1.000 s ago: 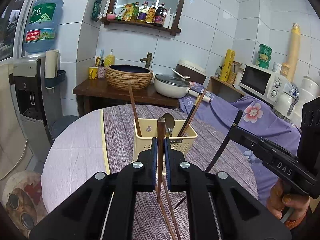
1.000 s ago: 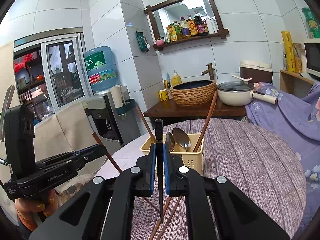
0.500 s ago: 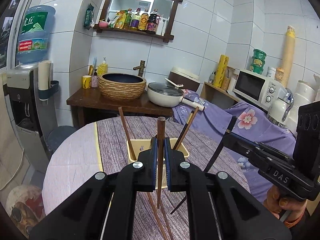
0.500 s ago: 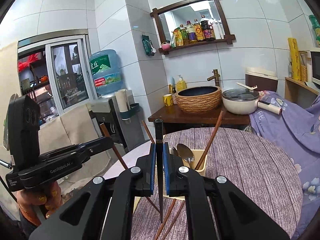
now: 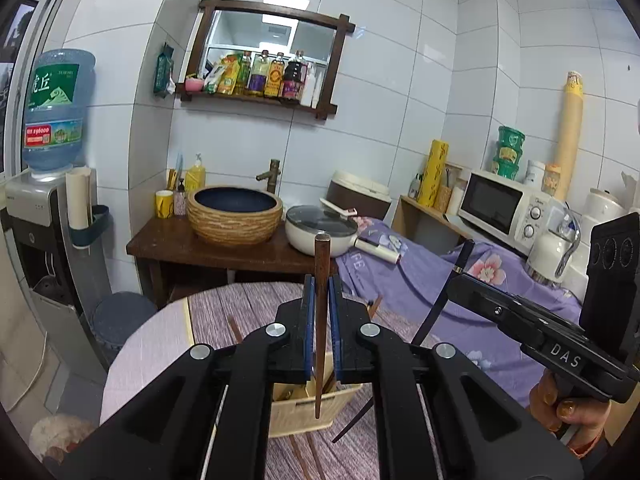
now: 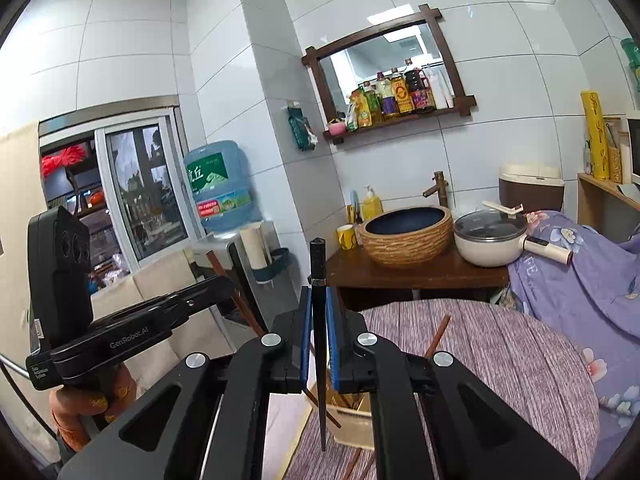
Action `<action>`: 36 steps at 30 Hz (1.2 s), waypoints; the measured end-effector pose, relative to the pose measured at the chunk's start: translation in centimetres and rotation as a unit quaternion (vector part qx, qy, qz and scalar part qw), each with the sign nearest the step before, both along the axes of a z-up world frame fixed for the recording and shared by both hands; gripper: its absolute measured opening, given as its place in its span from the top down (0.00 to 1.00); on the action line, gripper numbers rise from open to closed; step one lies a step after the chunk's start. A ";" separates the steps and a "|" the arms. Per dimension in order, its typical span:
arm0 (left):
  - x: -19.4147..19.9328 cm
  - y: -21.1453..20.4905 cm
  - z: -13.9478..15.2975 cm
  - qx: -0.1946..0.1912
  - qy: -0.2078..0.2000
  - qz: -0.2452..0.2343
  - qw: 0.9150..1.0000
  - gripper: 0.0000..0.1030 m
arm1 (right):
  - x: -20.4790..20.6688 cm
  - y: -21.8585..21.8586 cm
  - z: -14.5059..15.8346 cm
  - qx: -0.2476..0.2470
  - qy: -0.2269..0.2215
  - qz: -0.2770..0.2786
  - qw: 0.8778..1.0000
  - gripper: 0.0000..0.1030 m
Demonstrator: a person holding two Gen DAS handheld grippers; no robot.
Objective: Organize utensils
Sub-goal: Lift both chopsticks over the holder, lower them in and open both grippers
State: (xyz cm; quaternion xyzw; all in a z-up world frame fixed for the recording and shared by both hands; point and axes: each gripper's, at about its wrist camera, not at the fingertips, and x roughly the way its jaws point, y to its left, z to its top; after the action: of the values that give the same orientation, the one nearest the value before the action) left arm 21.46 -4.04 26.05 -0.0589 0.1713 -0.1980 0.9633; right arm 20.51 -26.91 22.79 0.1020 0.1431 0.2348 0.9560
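Both my grippers have risen since a second ago: the basket [image 5: 306,404], then high between my jaws, now sits low behind them, and the sink shelf has dropped toward mid-frame. My left gripper [image 5: 319,332] is pressed shut on a brown chopstick [image 5: 321,280], held upright, its tip hanging in front of the basket in that view. My right gripper [image 6: 317,336] pinches a black chopstick [image 6: 318,272] the same way, tip down at 6 o'clock, just left of the basket as I see it.

I judge the job partly done: other chopsticks already lean in the basket, one poking out at 1 o'clock [image 6: 436,338], and loose sticks [image 5: 308,456] lie on the table [image 6: 500,352] at 6 o'clock below it. My two still have to go in, then those.

Room overhead is open. The table edge curves away at 9 o'clock in the left view, with floor beyond. My two grippers are near each other, so the sticks could cross as they come down into the narrow basket mouth.
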 end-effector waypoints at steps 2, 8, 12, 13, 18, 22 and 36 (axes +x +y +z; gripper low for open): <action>0.7 0.1 1.3 -0.001 -0.006 0.009 1.000 0.93 | 0.8 -0.2 0.8 0.001 0.001 -0.004 1.000 0.93; 3.7 0.6 3.7 -0.010 -0.013 0.043 0.999 0.93 | 2.9 -0.5 2.0 0.006 -0.004 -0.032 0.999 0.93; 5.5 0.4 3.1 -0.011 -0.009 0.055 0.998 0.93 | 4.1 -0.3 1.6 -0.007 -0.013 -0.052 0.999 0.93; 6.0 0.4 2.6 -0.012 -0.006 0.055 0.998 0.93 | 4.3 -0.1 1.3 -0.013 -0.016 -0.058 0.998 0.93; 7.7 0.3 -1.1 -0.005 0.023 0.063 0.998 0.93 | 5.5 1.3 -1.2 -0.052 -0.031 -0.081 0.995 0.93; 8.3 -0.1 -3.8 0.010 0.043 0.062 0.997 0.93 | 6.5 2.3 -3.8 -0.071 -0.014 -0.079 0.994 0.93; 10.8 -1.8 -12.5 0.035 0.116 0.050 0.991 0.93 | 8.4 3.3 -9.2 -0.098 0.036 -0.085 0.991 0.93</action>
State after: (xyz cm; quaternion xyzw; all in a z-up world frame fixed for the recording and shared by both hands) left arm 32.23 -5.83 13.59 -0.0561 0.2855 -0.1351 0.9472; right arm 28.93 -23.60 13.58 0.0284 0.1908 0.1341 0.9720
